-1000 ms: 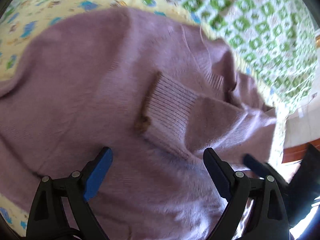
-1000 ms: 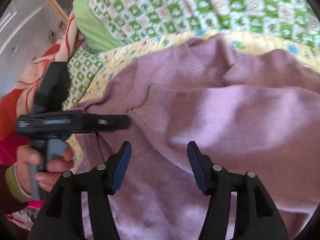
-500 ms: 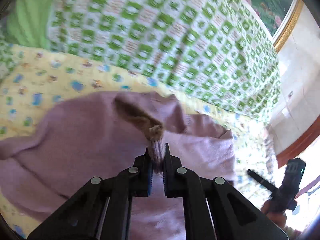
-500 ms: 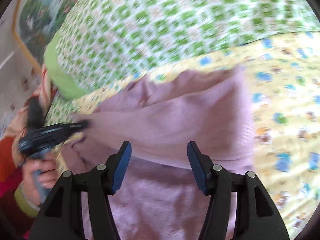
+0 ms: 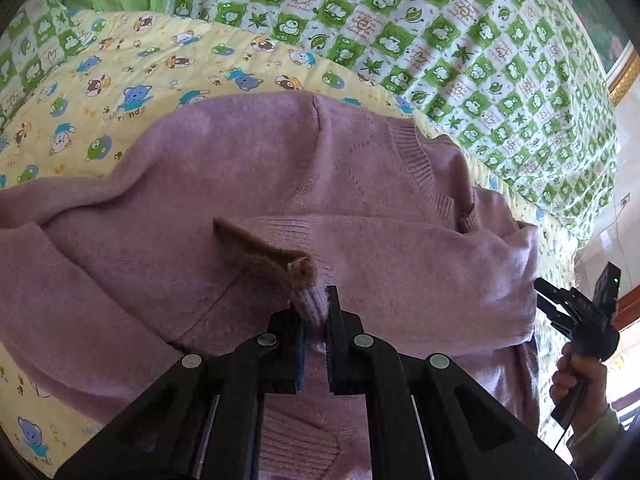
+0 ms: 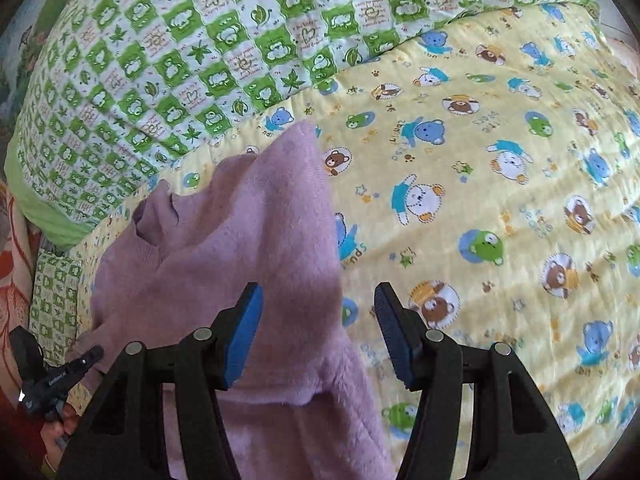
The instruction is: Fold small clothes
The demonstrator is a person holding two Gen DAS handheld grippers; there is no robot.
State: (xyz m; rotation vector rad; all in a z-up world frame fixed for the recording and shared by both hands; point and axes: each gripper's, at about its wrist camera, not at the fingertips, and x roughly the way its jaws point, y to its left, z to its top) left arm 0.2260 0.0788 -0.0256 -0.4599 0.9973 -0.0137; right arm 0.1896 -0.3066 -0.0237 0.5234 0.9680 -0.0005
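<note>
Left wrist view: my left fingers (image 5: 314, 320) pinch the ribbed cuff (image 5: 308, 300) of the fuzzy lilac knitted sweater (image 5: 240, 184). My right fingers (image 6: 318, 332) stand wide apart, empty, above its edge on the yellow bear-print quilt (image 6: 500, 160).

Bright daylight, sharp focus (fisheye-warped edges)

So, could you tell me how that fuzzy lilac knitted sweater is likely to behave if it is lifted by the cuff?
The fuzzy lilac knitted sweater is probably floppy: it lies in soft folds on the yellow bear-print quilt. Its ribbed cuff, pinched in the left gripper, bunches, so it would likely drape and trail. The fuzzy knit probably resists slipping.
</note>
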